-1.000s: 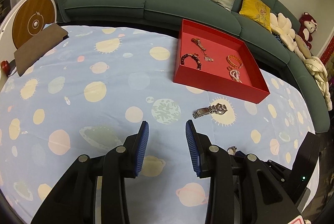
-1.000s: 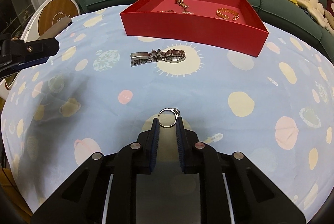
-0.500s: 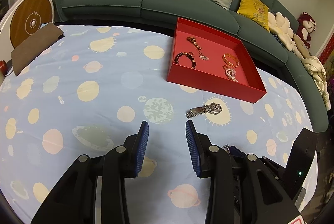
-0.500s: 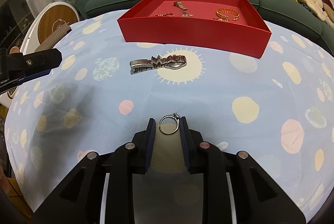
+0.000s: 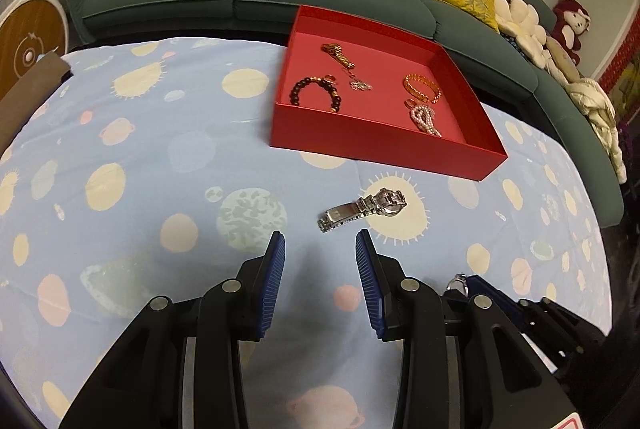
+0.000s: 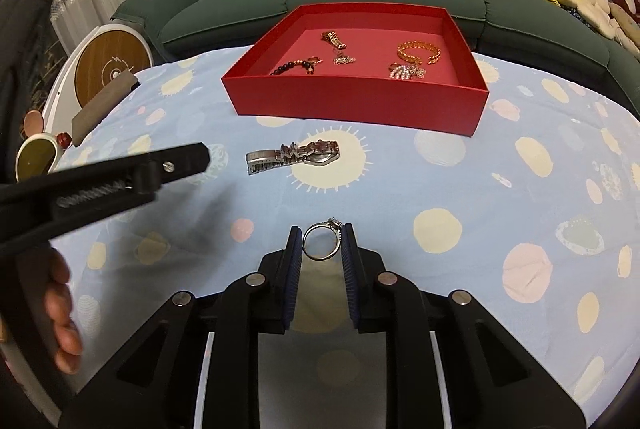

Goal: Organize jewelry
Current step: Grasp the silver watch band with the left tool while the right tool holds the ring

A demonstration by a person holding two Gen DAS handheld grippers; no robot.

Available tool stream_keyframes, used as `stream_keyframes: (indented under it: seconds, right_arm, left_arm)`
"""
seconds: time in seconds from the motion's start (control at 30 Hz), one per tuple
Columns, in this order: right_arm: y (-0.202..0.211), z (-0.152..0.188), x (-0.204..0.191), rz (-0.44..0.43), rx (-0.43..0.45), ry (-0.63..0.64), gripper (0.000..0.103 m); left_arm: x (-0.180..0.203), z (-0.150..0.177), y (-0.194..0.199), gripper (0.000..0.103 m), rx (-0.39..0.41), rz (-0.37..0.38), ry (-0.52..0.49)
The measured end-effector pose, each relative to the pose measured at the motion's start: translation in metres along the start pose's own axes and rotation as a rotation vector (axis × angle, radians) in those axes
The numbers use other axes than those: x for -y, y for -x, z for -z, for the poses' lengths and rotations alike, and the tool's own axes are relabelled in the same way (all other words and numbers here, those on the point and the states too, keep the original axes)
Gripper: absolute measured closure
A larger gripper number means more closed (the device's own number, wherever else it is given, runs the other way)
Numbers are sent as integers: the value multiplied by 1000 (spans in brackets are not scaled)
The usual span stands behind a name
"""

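Left gripper (image 5: 320, 249) held low and level, jaws wide apart, nothing between the blue ribbed pads (image 5: 276, 265). Seen side-on from the right wrist view too, with bare fingers (image 6: 60, 313) of the left hand wrapped on its handle (hand mostly cut off at frame edge). Right gripper (image 6: 321, 243) jaws drawn in close, pads pinching a ring (image 6: 321, 242) at the tips, band upright between them.

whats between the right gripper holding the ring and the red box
The silver watch lies on the tablecloth between the right gripper, shut on the ring, and the red box; otherwise only bare cloth, seen in the right wrist view.
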State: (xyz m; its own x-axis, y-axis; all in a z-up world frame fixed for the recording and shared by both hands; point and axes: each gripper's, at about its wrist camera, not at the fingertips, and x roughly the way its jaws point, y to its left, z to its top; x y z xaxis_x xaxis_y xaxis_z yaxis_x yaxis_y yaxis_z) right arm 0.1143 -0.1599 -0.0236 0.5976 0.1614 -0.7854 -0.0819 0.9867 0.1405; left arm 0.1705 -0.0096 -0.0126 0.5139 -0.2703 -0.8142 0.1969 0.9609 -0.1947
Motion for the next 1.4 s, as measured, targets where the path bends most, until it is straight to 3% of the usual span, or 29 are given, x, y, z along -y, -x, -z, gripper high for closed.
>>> stream_keyframes:
  seconds: [0.13, 0.27, 0.43, 0.63, 0.77, 0.83, 0.93, 1.17, 1.4]
  right_arm:
    - [4, -2, 12, 2, 1, -24, 84]
    - [6, 0, 26, 10, -8, -44, 84]
    - [12, 4, 40, 20, -11, -52, 84]
    - [20, 6, 57, 29, -4, -77, 84]
    - [25, 7, 65, 33, -1, -84, 84]
    - [26, 7, 68, 36, 0, -88, 84]
    - [29, 6, 74, 39, 4, -101, 84]
    - [36, 2, 77, 37, 26, -112, 84]
    - [42, -1, 79, 34, 44, -117, 84]
  left_arm:
    - [13, -4, -25, 68, -20, -8, -81]
    - [12, -10, -41, 68, -42, 29, -105]
    - [8, -14, -49, 68, -21, 48, -116]
    - [23, -9, -59, 68, 10, 55, -229]
    - [25, -9, -61, 73, 28, 86, -227]
    - [29, -7, -61, 85, 28, 104, -244]
    - [38, -1, -60, 93, 27, 113, -282]
    - [53, 4, -52, 94, 41, 91, -308]
    - [52, -13, -9, 94, 105, 135, -236]
